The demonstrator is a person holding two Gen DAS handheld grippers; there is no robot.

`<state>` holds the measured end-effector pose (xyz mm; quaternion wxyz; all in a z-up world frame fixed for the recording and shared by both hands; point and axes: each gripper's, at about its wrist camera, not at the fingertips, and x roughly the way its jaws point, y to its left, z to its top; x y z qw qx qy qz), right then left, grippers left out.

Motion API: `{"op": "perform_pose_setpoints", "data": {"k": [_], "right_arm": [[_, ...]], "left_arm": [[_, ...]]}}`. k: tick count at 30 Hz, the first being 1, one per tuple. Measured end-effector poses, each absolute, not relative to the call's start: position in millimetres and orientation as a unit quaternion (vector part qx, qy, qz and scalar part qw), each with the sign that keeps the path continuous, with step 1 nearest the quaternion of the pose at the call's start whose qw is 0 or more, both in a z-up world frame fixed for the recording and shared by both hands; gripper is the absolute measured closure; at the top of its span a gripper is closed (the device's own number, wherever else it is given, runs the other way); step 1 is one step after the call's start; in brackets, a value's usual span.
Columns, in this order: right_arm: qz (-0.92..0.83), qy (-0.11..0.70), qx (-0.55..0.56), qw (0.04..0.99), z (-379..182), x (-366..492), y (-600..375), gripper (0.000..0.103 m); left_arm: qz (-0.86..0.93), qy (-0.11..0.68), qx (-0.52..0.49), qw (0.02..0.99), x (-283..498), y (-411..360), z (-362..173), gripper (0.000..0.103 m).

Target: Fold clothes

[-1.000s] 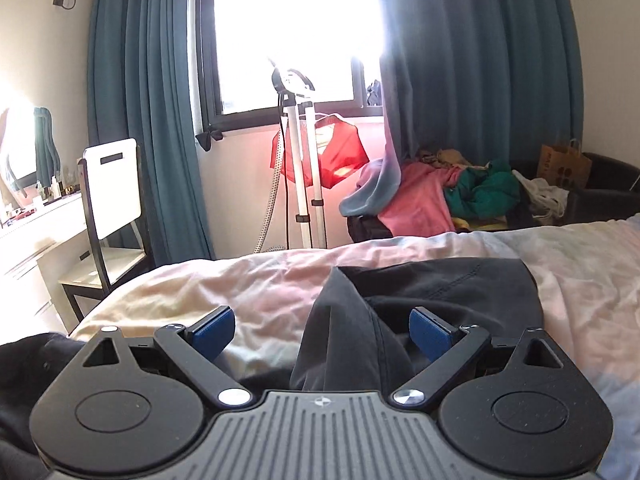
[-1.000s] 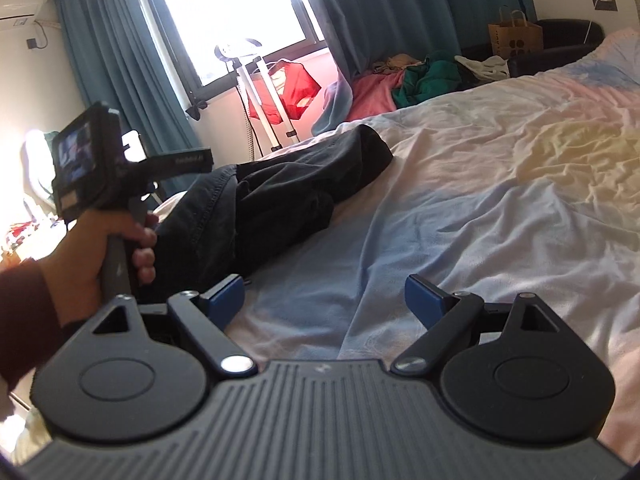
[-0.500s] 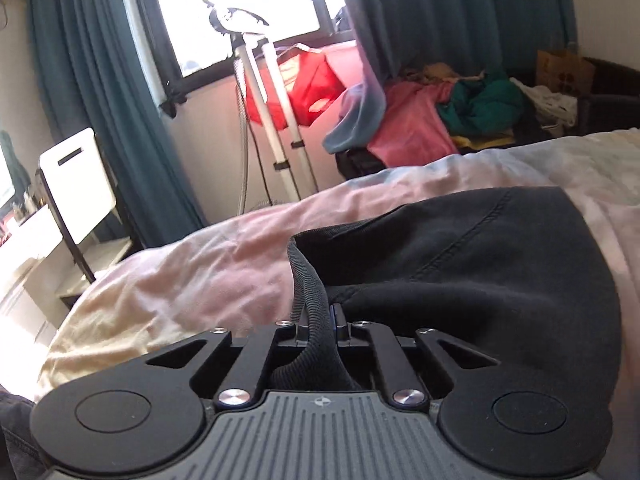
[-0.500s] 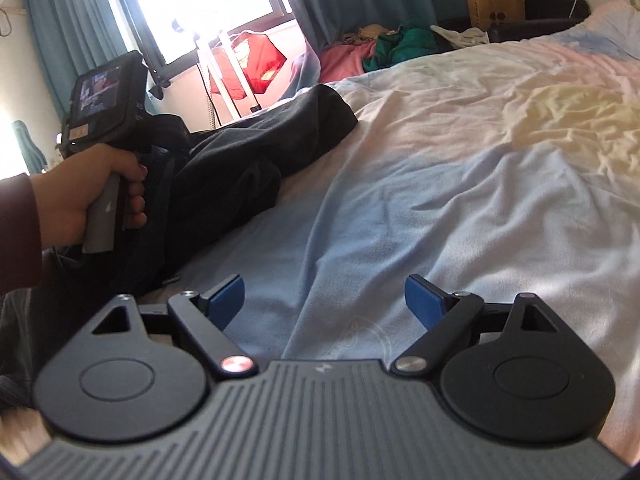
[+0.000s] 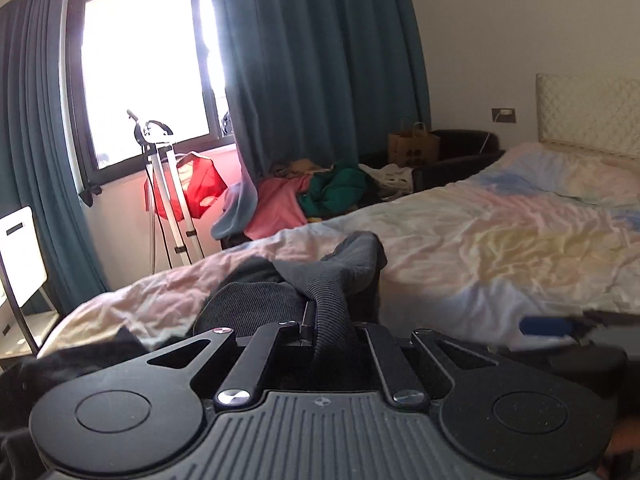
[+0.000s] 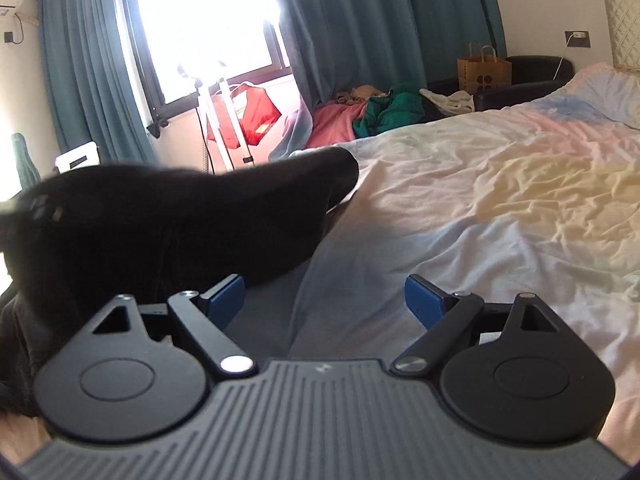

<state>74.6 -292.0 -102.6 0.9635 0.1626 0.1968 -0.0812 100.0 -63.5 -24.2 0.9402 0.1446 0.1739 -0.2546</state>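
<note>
Dark grey trousers (image 5: 352, 264) lie on the pastel bedsheet (image 5: 500, 248). My left gripper (image 5: 318, 320) is shut on a fold of the trousers, and the cloth runs up over its closed jaws. In the right wrist view the trousers (image 6: 180, 216) sweep across the left half as a dark blurred mass, lifted off the bed. My right gripper (image 6: 324, 298) hovers open just above the sheet (image 6: 500, 200), nothing between its blue pads (image 6: 424, 300). One of those blue pads (image 5: 546, 326) shows at the right edge of the left wrist view.
Teal curtains (image 5: 320, 80) frame a bright window (image 5: 144, 68). A garment steamer stand (image 5: 172, 200) with a red bag, a heap of pink and green clothes (image 5: 316, 196), a paper bag (image 5: 414, 146) and a black armchair (image 6: 520, 80) stand beyond the bed. A white chair (image 5: 18, 256) stands left.
My left gripper closed on the trousers' fold and then swung right with it, pulling the cloth across the bed. The hand holding it has left the right wrist view. My right gripper stays open.
</note>
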Motion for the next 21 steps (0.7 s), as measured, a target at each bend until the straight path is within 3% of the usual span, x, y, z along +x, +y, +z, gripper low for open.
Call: {"op": "perform_pose_setpoints", "data": {"k": [6,10,18,21], "right_arm": [[-0.053,0.197,0.246,0.948,-93.7,52.0,-316.0,0.016],[-0.042,0.217,0.295,0.929,-95.8,46.2,-325.6,0.035],[-0.022,0.240,0.318,0.917,-108.7,54.7,-309.3,0.034],[-0.036,0.255,0.358,0.897,-126.1,62.2,-308.5,0.025]], "left_arm": [[-0.257,0.234,0.094,0.933,36.4,-14.4,-75.7,0.099],[-0.234,0.245,0.011,0.941,24.1,9.9,-71.8,0.098],[-0.232,0.274,-0.030,0.933,27.2,20.0,-82.3,0.096],[-0.235,0.283,-0.053,0.928,30.9,24.0,-82.2,0.095]]}}
